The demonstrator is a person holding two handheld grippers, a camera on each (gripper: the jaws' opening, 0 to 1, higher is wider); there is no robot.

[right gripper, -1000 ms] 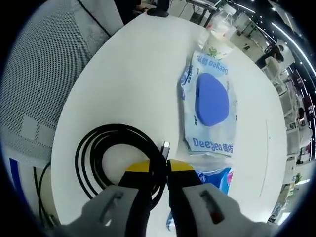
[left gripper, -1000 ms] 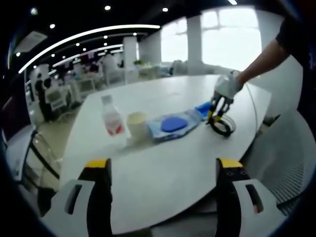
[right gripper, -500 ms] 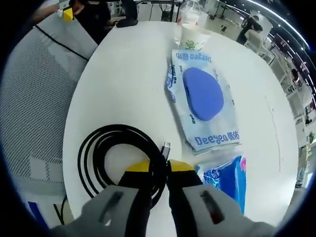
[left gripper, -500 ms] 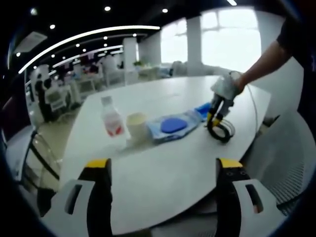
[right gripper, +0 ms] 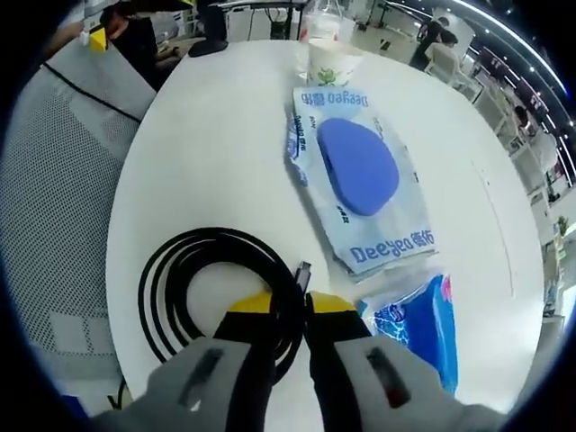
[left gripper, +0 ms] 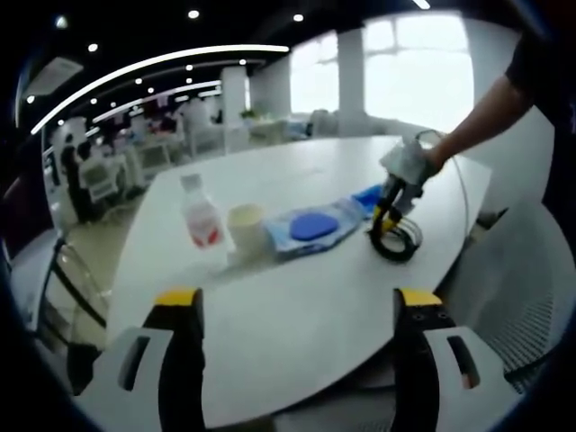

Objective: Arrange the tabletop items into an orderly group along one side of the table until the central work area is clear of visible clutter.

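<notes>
An open office with ceiling light strips and bright windows lies behind a white oval table. In the left gripper view, going left to right along the table, a clear water bottle with a red label stands beside a pale paper cup. Next lies a flat wet-wipes pack with a blue oval lid, then a small blue packet touching its far right end. To the right of these sits a coiled black cable, near the table's right edge. A white mesh chair stands off that edge.

The left gripper hovers near the table's near edge, its jaws spread wide with nothing between them.

The right gripper reaches down from a bare forearm at the right. In the right gripper view its yellow-tipped jaws are clamped on the coil's strands, beside the cable's plug.
</notes>
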